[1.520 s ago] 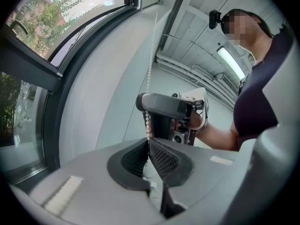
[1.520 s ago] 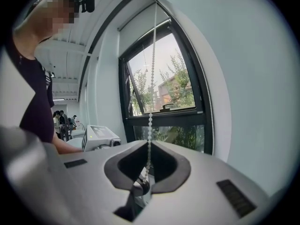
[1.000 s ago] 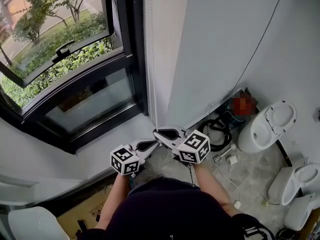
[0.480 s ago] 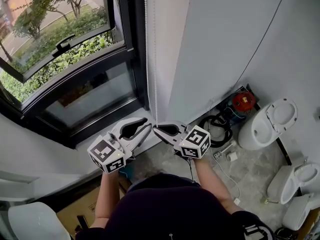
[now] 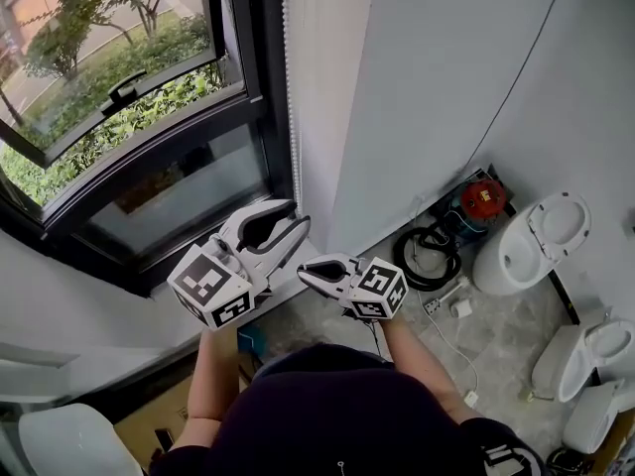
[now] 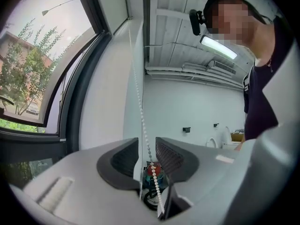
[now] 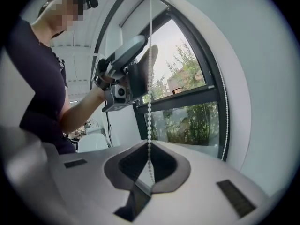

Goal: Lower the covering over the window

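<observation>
1. Rising along the white beaded pull chain [image 5: 289,87], the left gripper [image 5: 298,216] has gone from level with the right gripper [image 5: 301,269] a second ago to above it. Its jaws have just been opening, and the chain passes through the gap between them.
2. That chain hangs straight down, its long axis vertical, just beside the right post of the black-framed window [image 5: 260,117] and in front of the pale wall [image 5: 427,87].
3. Lower down, the right gripper pinches the chain, jaws pressed together.
4. White toilets [image 5: 531,246] stand on the floor, well apart to the right.
</observation>
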